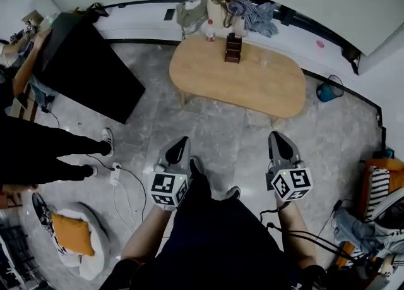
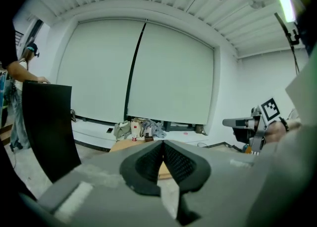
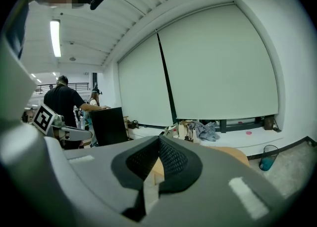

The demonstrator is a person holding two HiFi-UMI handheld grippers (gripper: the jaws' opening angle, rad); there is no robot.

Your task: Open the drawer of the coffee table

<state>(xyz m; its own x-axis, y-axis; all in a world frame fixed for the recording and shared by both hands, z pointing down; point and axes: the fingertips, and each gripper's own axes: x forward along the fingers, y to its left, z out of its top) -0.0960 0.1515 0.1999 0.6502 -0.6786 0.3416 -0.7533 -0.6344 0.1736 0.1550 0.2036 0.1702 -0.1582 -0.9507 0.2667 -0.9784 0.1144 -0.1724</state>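
The table (image 1: 252, 83) is low and oval with a wooden top. It looks stiff and rather heavy, so I judge it will stay in place during a pull. No drawer or handle shows from above. Probably it sits under the top and should be taken at its front edge. On the table's near side, well apart from it, the left gripper (image 1: 182, 141) and the right gripper (image 1: 276, 136) are pressed together and hold nothing. At the table's far edge stand a dark box (image 1: 233, 48) and a bottle (image 1: 210, 30).
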